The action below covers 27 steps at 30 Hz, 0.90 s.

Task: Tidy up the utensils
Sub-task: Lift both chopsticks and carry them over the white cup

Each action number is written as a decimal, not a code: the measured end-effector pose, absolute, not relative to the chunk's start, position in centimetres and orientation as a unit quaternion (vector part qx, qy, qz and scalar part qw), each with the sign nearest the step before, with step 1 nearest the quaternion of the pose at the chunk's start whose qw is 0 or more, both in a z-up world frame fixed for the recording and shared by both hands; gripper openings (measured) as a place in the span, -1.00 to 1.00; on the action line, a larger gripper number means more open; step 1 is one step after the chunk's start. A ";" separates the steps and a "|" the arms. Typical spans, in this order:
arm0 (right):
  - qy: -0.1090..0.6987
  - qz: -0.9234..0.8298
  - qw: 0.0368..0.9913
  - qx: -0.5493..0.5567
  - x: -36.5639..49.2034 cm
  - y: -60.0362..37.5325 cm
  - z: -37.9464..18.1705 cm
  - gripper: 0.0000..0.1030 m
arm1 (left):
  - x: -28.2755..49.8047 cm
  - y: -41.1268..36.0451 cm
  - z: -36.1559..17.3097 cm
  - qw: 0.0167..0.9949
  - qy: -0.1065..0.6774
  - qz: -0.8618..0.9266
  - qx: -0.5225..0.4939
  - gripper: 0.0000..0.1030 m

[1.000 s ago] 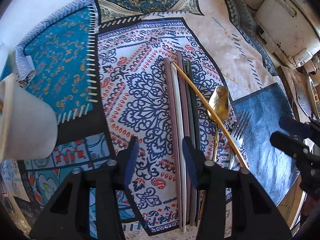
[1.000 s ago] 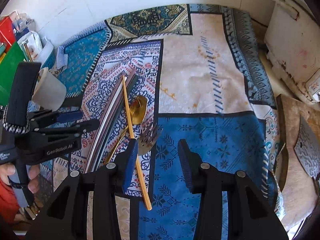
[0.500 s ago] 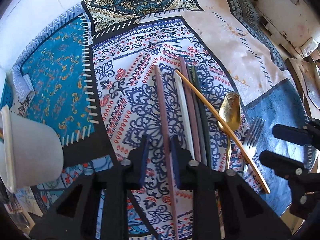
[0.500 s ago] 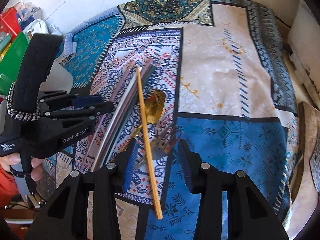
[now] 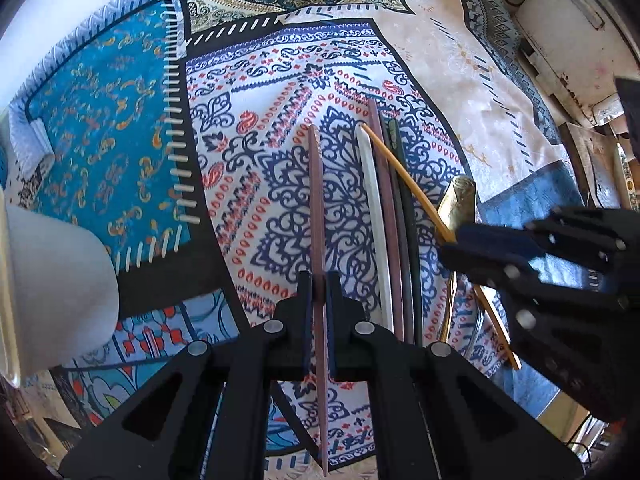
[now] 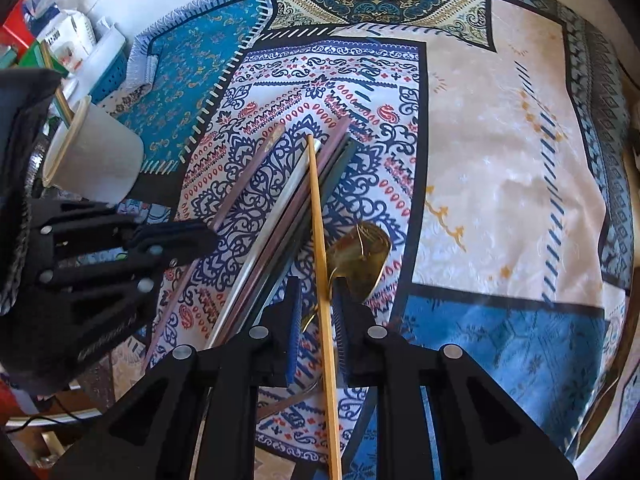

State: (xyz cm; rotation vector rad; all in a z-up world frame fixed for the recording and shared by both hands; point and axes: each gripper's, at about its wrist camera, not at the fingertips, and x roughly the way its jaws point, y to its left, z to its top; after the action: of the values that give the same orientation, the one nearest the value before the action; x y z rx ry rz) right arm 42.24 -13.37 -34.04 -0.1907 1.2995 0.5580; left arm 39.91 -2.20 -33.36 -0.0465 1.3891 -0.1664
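My left gripper (image 5: 318, 288) is shut on a mauve chopstick (image 5: 317, 200), held apart from the row of chopsticks (image 5: 394, 220) lying on the patterned cloth. In the right wrist view that mauve chopstick (image 6: 248, 178) runs from the left gripper (image 6: 200, 240) up to the right. My right gripper (image 6: 316, 312) has its jaws close around a yellow chopstick (image 6: 320, 220) that crosses the row; I cannot tell whether the pads touch it. A gold spoon (image 6: 362, 254) lies just beyond it. A white cup (image 6: 94, 158) stands at the left, also in the left wrist view (image 5: 56, 280).
The patterned cloth (image 6: 500, 160) covers the table. Boxes and a blue basket (image 6: 108, 76) stand at the far left behind the cup. A white appliance (image 5: 572, 32) and a wooden board (image 5: 592, 160) sit at the right edge.
My left gripper closed on the mauve chopstick and drew it left, away from the row. My right gripper moved in over the yellow chopstick and narrowed its jaws around it.
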 end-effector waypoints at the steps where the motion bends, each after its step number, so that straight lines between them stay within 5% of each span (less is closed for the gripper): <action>1: 0.594 0.255 0.757 -0.096 42.3 -13.1 -34.0 -0.76 | 39.7 -2.1 -33.4 0.764 0.640 -0.077 -0.026 -0.92; 14: 0.587 0.239 0.768 -0.087 42.0 -12.3 -33.8 -0.89 | 37.1 -0.4 -30.2 0.782 0.616 -0.078 -0.048 -0.92; 27: 0.525 0.216 0.822 -0.045 39.6 -14.9 -28.0 -0.89 | 35.5 -2.1 -24.4 0.834 0.547 -0.064 -0.026 -0.92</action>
State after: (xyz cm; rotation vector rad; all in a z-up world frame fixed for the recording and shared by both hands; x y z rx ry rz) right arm 39.61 -14.91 -28.00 -0.0958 1.1164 0.4600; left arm 35.45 -2.15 -24.35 -0.0559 1.1593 -0.1347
